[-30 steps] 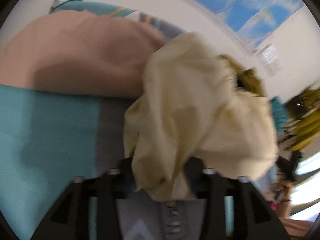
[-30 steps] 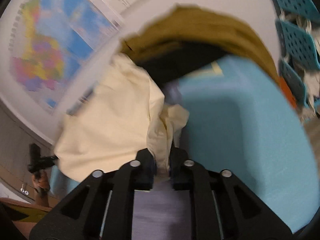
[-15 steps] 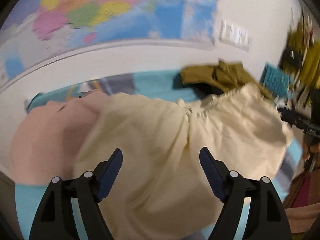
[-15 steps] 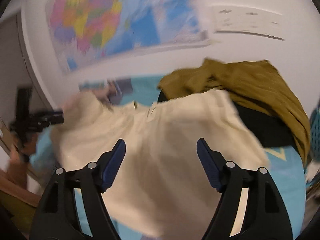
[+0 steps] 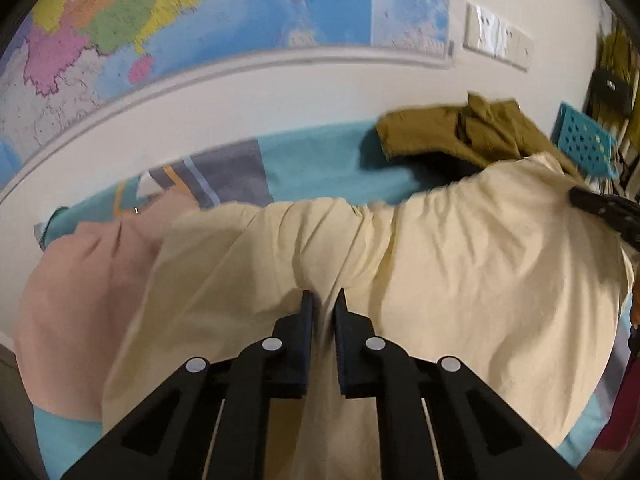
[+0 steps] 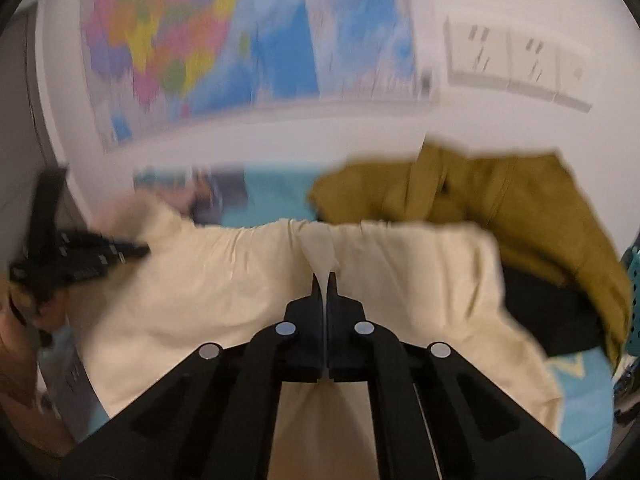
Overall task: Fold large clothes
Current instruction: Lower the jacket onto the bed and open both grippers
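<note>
A large cream-yellow garment lies spread across the teal bed; it also shows in the right wrist view. My left gripper is shut on a pinched ridge of the cream cloth. My right gripper is shut, with a fold of the same cloth rising just ahead of its tips. Each gripper shows at the edge of the other's view, the right one at the garment's right side and the left one at its left.
A pink garment lies left of the cream one. An olive garment sits on a black one at the back right. A wall with a map and sockets stands behind. A teal perforated crate is at the right.
Both grippers let go of the bunched cream garment, which dropped and spread over the bed. Both then closed again on its cloth, low over the garment.
</note>
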A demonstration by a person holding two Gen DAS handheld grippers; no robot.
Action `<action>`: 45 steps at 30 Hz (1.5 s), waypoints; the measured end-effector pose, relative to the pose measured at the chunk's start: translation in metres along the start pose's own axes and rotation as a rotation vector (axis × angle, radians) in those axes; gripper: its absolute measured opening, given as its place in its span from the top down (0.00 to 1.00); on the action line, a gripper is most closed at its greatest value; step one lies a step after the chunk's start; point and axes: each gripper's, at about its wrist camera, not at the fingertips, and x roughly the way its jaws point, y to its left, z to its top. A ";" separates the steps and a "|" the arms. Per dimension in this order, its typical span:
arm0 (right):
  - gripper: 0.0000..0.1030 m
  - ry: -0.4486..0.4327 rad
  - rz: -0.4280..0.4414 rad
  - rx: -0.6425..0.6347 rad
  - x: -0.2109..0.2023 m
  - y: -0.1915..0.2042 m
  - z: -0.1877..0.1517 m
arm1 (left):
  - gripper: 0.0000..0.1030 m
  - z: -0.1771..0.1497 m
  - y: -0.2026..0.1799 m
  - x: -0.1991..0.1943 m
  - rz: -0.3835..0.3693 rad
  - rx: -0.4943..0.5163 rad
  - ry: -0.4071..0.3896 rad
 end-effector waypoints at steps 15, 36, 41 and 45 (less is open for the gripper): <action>0.59 0.121 -0.027 0.104 0.039 -0.029 -0.016 | 0.47 -0.002 -0.004 0.021 0.037 -0.001 0.002; 0.51 0.156 0.047 0.158 0.053 -0.038 -0.034 | 0.35 -0.017 0.001 0.018 0.077 -0.002 -0.021; 0.44 0.100 0.090 0.147 0.019 -0.033 -0.033 | 0.30 -0.022 0.000 -0.001 0.083 -0.005 -0.052; 0.42 0.083 0.140 0.115 -0.008 -0.024 -0.036 | 0.29 -0.033 -0.002 -0.016 0.081 -0.001 -0.069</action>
